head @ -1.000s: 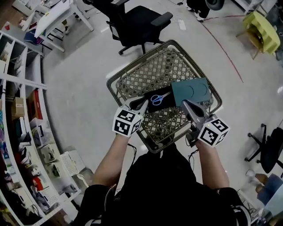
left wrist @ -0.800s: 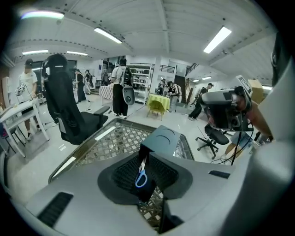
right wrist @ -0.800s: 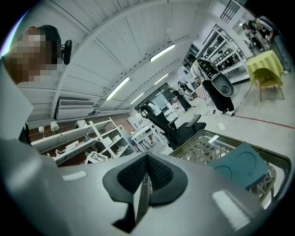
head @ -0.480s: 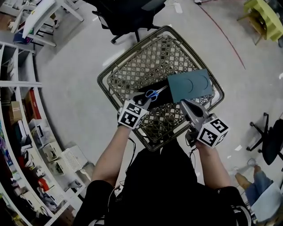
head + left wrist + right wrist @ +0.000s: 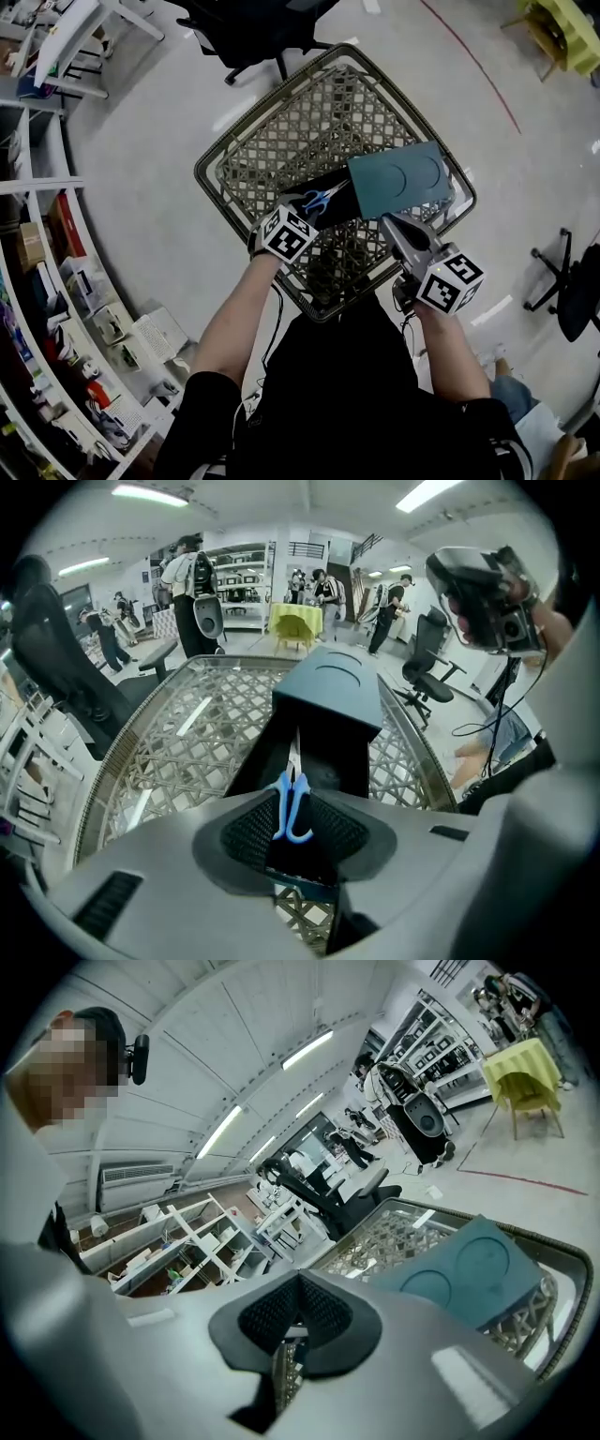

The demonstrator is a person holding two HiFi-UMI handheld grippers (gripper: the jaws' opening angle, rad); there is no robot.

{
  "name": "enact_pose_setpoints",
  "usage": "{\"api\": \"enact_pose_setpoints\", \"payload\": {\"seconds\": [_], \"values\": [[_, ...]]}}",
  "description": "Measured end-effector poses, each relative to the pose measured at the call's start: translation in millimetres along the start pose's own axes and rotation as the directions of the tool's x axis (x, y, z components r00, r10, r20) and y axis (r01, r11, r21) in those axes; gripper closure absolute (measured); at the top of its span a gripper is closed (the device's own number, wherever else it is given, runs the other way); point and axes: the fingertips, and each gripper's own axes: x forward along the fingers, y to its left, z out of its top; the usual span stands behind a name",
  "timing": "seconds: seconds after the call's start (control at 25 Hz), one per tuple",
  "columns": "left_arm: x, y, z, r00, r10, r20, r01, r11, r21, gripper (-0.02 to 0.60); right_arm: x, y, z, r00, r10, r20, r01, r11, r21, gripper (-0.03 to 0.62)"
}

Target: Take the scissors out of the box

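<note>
The blade tips of the scissors (image 5: 292, 794) are lost in the dark under the teal sleeve (image 5: 330, 682), mid-frame in the left gripper view. The head view's top edge cuts off the black office chair (image 5: 253, 23).

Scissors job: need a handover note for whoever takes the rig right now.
Left gripper: jaws apart, either side of the scissors' blue handles, not closed on them.
Right gripper: shut, empty, by the near edge of the teal box.
Things: the box lies on the mesh basket; its black tray is slid out, with the scissors lying in it.
Done: scissors exposed.
Left: close on the handles, lift the scissors out.
</note>
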Motion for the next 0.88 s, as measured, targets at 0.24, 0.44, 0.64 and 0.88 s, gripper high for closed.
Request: {"api": "enact_pose_setpoints", "payload": {"seconds": [0.24, 0.44, 0.64, 0.88], "values": [[22, 0, -5, 0.996, -0.02, -0.091, 0.025, 0.998, 0.05, 0.477, -3, -11, 0, 1.0, -0.012, -0.002, 0.012, 1.0, 0.025, 0.585], [33, -3, -8, 0.989, -0.028, -0.146, 0.04, 0.996, 0.074, 0.477, -4, -17, 1, 1.0, -0.009, -0.008, 0.009, 0.999, 0.031, 0.585], [41, -3, -14, 0.98, -0.02, -0.197, 0.037, 0.996, 0.081, 0.474, -5, -22, 0, 1.0, -0.004, -0.011, 0.004, 0.999, 0.043, 0.585], [46, 1, -22, 0.968, 0.013, -0.249, 0.012, 0.995, 0.101, 0.474, -8, -25, -3, 1.0, 0.008, -0.02, -0.007, 0.998, 0.055, 0.585]]}}
